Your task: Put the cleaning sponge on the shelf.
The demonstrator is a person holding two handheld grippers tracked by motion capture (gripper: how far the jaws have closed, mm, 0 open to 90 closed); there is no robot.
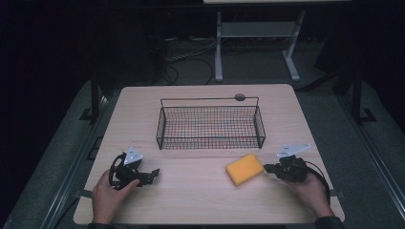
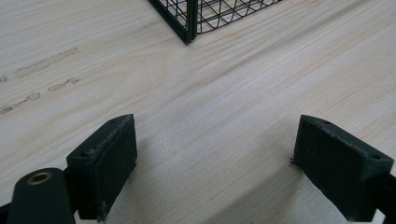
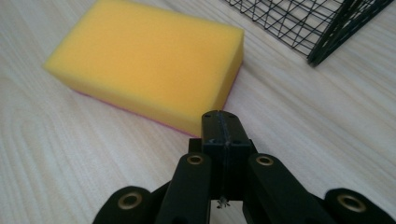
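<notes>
A yellow sponge with a pink underside lies flat on the wooden table, in front of the right end of a black wire basket. My right gripper is shut with nothing between its jaws; its tip sits just off the sponge's near right corner. In the right gripper view the closed pads press together right before the sponge's edge. My left gripper rests low at the front left with its jaws wide apart. Bare wood lies between its pads, and the basket's corner stands ahead.
The basket stands mid-table and looks empty. A small dark round grommet sits near the table's far edge. Faint smudges mark the wood to the left of the left gripper. Beyond the table a white metal frame stands on the dark floor.
</notes>
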